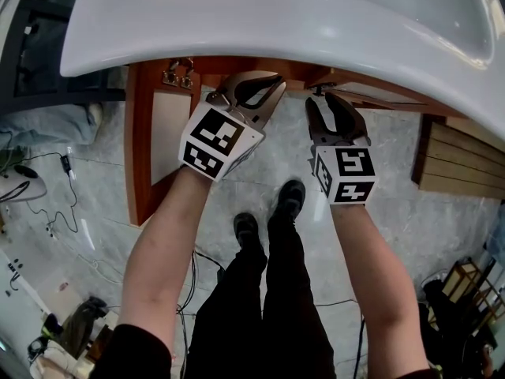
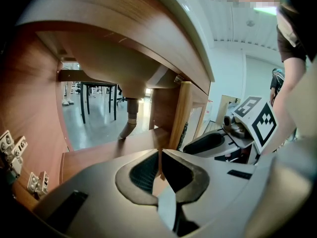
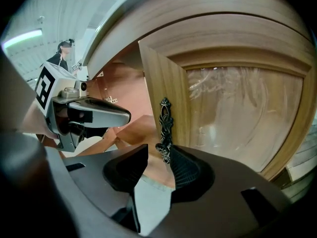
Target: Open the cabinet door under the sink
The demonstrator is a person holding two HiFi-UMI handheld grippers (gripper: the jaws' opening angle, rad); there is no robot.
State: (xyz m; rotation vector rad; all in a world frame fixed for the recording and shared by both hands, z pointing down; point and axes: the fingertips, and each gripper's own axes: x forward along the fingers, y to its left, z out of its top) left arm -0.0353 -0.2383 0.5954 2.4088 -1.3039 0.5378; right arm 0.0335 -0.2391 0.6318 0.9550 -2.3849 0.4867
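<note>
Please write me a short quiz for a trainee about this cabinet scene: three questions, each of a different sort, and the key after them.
1. True or false: the left claw is shut.
2. The right claw is open. What stands between its jaws? A) a sponge B) the handle C) a towel
3. Fill in: the left door is swung ____.
Key: 1 true; 2 B; 3 open.

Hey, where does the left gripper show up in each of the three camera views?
Head view: left gripper sits upper middle, just under the sink rim.
Left gripper view: left gripper fills the bottom centre, jaws shut.
Right gripper view: left gripper reaches in from the left edge.
Shared landmark: the sink's pale rim.
</note>
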